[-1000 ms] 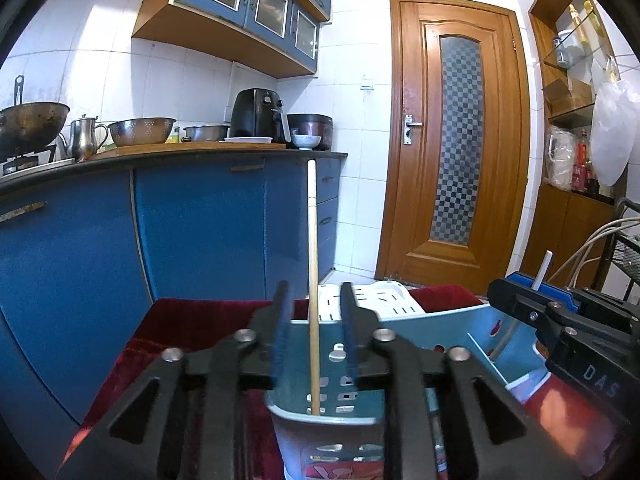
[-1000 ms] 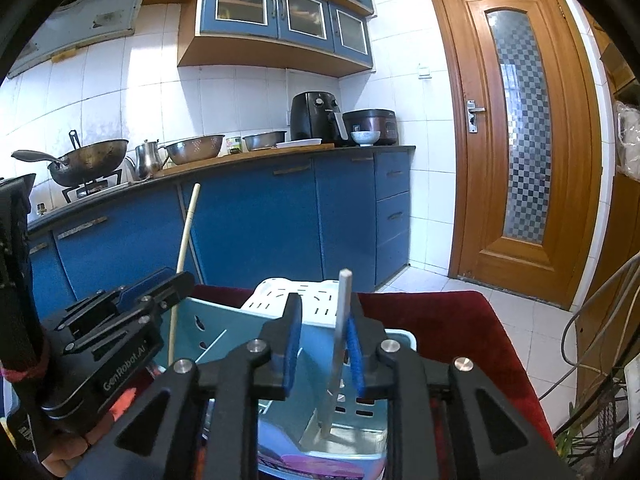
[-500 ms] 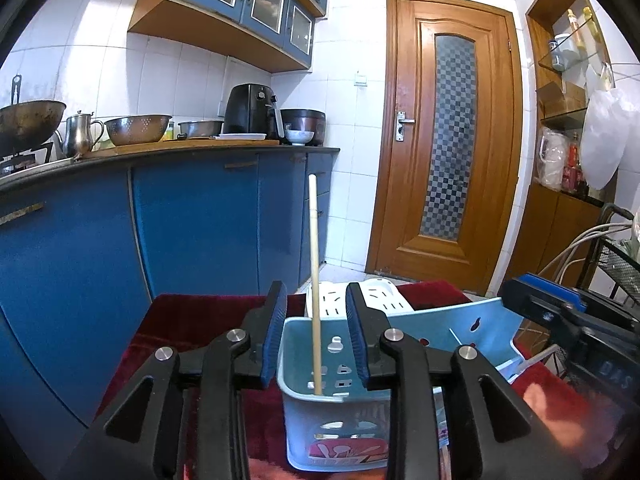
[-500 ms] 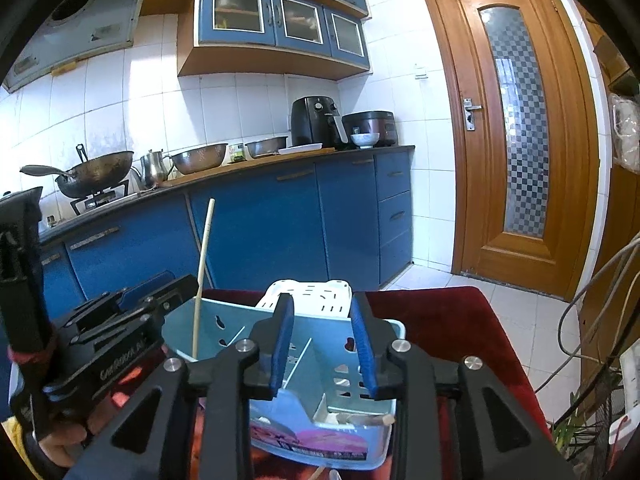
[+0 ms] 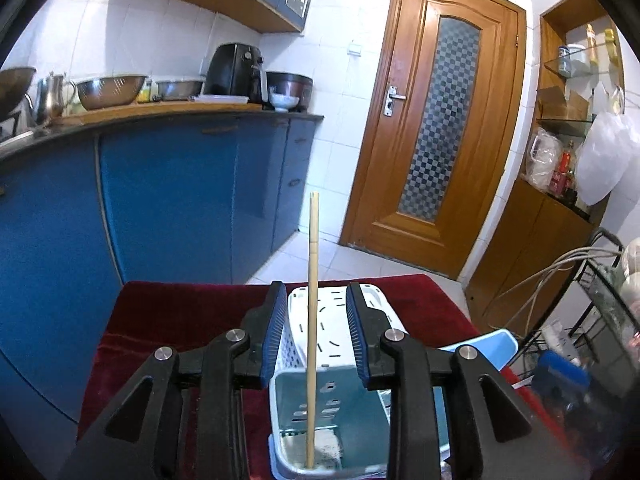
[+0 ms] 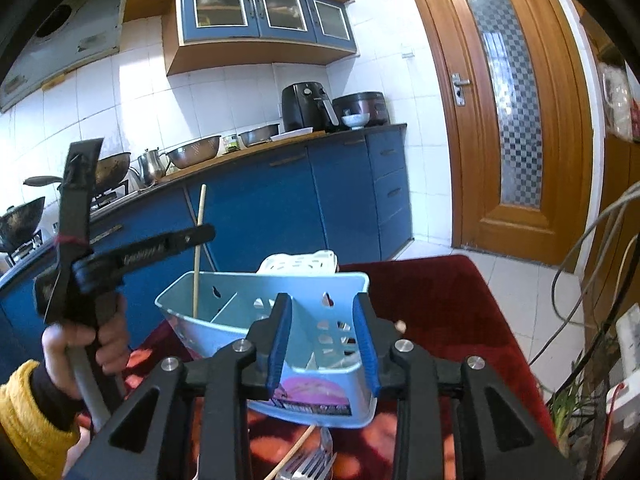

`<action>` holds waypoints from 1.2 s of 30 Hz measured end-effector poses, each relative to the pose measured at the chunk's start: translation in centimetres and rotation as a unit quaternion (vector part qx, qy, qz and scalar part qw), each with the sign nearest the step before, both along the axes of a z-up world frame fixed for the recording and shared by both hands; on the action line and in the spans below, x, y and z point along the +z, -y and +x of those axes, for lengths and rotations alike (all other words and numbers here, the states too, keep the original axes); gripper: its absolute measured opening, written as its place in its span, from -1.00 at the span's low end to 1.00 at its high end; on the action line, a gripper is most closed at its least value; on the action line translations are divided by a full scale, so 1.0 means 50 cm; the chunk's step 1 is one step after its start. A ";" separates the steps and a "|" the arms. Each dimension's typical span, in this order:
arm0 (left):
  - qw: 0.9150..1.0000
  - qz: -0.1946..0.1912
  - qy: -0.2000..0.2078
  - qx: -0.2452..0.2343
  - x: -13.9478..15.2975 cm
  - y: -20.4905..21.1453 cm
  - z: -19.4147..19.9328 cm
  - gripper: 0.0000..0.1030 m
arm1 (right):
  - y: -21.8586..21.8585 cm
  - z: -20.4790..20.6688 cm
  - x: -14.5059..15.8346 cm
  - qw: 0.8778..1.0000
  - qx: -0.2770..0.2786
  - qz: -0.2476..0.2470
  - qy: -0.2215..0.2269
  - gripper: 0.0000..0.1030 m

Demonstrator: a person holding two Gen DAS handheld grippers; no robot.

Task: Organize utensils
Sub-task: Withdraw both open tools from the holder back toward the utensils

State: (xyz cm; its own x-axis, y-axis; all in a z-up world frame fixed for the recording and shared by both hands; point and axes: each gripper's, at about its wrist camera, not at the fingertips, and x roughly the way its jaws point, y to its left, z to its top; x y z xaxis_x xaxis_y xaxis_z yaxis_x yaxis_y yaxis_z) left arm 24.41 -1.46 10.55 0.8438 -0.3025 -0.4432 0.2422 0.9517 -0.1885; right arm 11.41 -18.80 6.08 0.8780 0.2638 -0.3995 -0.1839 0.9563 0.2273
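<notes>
Left wrist view: we are seeing the left gripper [image 5: 315, 288] with its jaws standing apart. The wooden chopstick [image 5: 311, 320] is showing in the gap between them, but neither pad is touching it. A second ago the pads were sitting closer around the stick. Now the gripper is backing off and up, so that is a release. The chopstick is standing upright on its own in the end compartment of the blue caddy [image 5: 332, 408], at 6 o'clock in the frame. A white basket [image 5: 336, 316] is lying just behind the caddy on the red cloth [image 5: 180, 312].

Right wrist view: the right gripper [image 6: 323, 300] is also holding its jaws apart, with nothing between them. We are only seeing the caddy [image 6: 192, 332] through the gap. A second ago it was pinching a metal utensil over the caddy. Now that piece is gone from the jaws. Something pale is lying low in the near compartment, but we cannot tell what. At 9 o'clock a hand [image 6: 80, 344] in a yellow sleeve [image 6: 28, 412] is carrying the left gripper [image 6: 196, 236] beside the standing chopstick [image 6: 198, 248].

We are judging both drops as done. At 6 o'clock a fork [image 6: 308, 466] and a second chopstick [image 6: 294, 450] are still lying on the cloth in front of the caddy. Those are likely the next pickups.
</notes>
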 end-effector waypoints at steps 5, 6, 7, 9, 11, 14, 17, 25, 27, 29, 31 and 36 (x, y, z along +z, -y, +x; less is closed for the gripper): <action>1.000 -0.002 -0.023 -0.014 -0.006 -0.001 0.024 -0.94 | 0.006 -0.004 -0.013 1.000 0.002 0.006 -0.005 -0.33; 1.000 -0.005 -0.021 -0.015 -0.007 -0.001 0.025 -0.96 | 0.006 -0.003 -0.014 1.000 0.003 0.007 -0.005 -0.33; 1.000 -0.008 -0.016 -0.014 -0.006 -0.001 0.023 -0.95 | 0.006 -0.004 -0.015 1.000 0.004 0.007 -0.005 -0.33; 1.000 -0.012 -0.001 -0.010 -0.001 -0.001 0.014 -0.95 | 0.005 -0.007 -0.018 1.000 0.004 0.007 -0.003 -0.33; 1.000 -0.023 0.018 -0.005 0.006 -0.001 0.000 -0.96 | 0.004 -0.006 -0.018 1.000 0.003 0.005 -0.003 -0.33; 0.999 -0.027 0.038 0.011 0.013 -0.001 -0.012 -0.96 | 0.004 -0.006 -0.019 1.000 0.004 0.006 -0.004 -0.33; 0.999 -0.013 0.038 0.023 0.003 0.006 -0.019 -0.96 | 0.004 -0.007 -0.021 1.000 0.008 0.009 -0.008 -0.33; 0.999 -0.001 0.023 0.033 -0.036 0.004 -0.049 -0.93 | 0.011 -0.016 -0.025 0.999 0.023 0.018 -0.016 -0.33; 0.999 0.007 0.019 0.030 -0.039 0.006 -0.061 -0.58 | 0.011 -0.017 -0.026 0.999 0.026 0.021 -0.019 -0.33; 0.999 0.015 0.016 0.023 -0.040 0.011 -0.075 -0.35 | 0.011 -0.019 -0.028 0.999 0.031 0.028 -0.025 -0.33; 0.999 0.023 0.015 0.020 -0.037 0.013 -0.095 -0.35 | 0.010 -0.021 -0.030 0.998 0.035 0.033 -0.031 -0.33; 0.999 0.027 0.009 0.016 -0.022 0.004 -0.141 -0.35 | 0.007 -0.036 -0.030 0.998 0.036 0.034 -0.042 -0.33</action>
